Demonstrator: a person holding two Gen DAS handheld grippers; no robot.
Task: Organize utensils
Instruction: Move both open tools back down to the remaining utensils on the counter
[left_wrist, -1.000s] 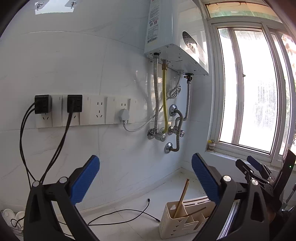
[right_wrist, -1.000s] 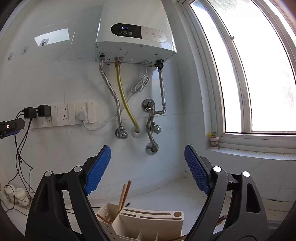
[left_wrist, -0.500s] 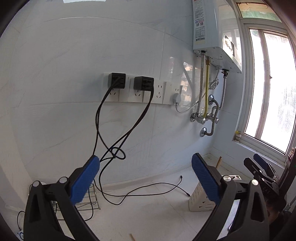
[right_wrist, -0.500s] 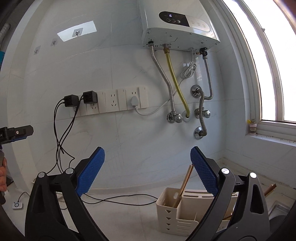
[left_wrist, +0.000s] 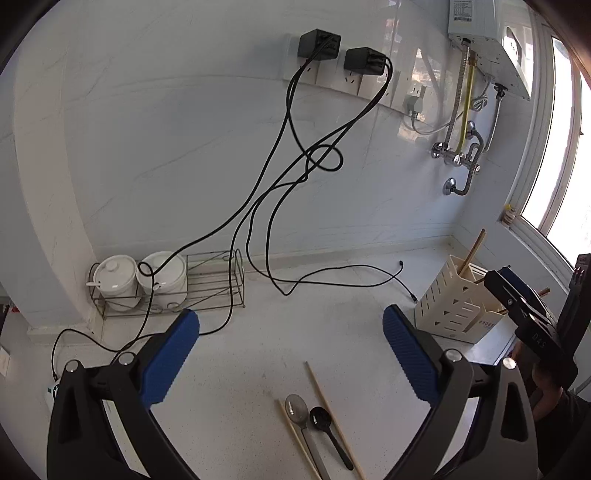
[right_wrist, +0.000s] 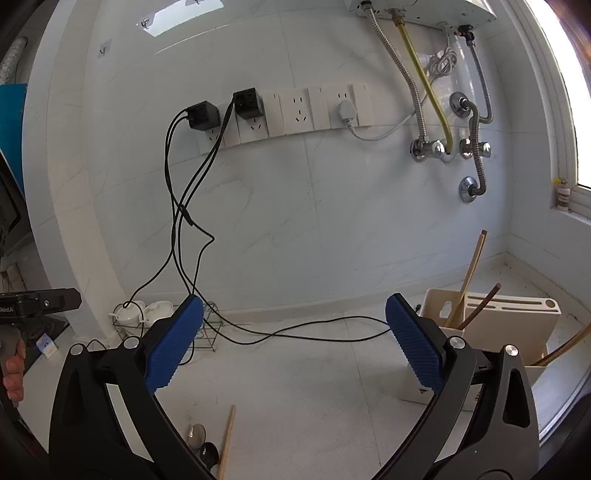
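Surface: white speckled counter (left_wrist: 332, 332) against a pale tiled wall, with a window at the right.
Utensils, loose: a metal spoon (left_wrist: 297, 408) and a black spoon (left_wrist: 320, 419) lie side by side, bowls pointing away from the camera, between two wooden chopsticks (left_wrist: 325, 398); the group lies on the counter at the near edge of the left wrist view.
Utensil holder: cream plastic holder (right_wrist: 513, 317) with slotted top stands at the right, near the corner by the window; wooden chopsticks (right_wrist: 467, 280) stand tilted in it.
Left gripper (left_wrist: 291, 354): blue pads spread wide, nothing between them; it hangs above the counter, beyond the loose utensils.
Right gripper (right_wrist: 295, 341): jaws opening, spread wide, nothing between them; the holder is just to its right.
Hand: part of a hand (right_wrist: 13, 365) grips a handle at the left edge of the right wrist view.
Rack: wire rack (left_wrist: 214, 280) at the back left holds two white lidded pots (left_wrist: 114, 275).
Cables: black cables (left_wrist: 295, 177) run from two black plugs in the wall sockets down to the counter.
Wall fixture: white water heater (left_wrist: 487, 44) with hoses, upper right.
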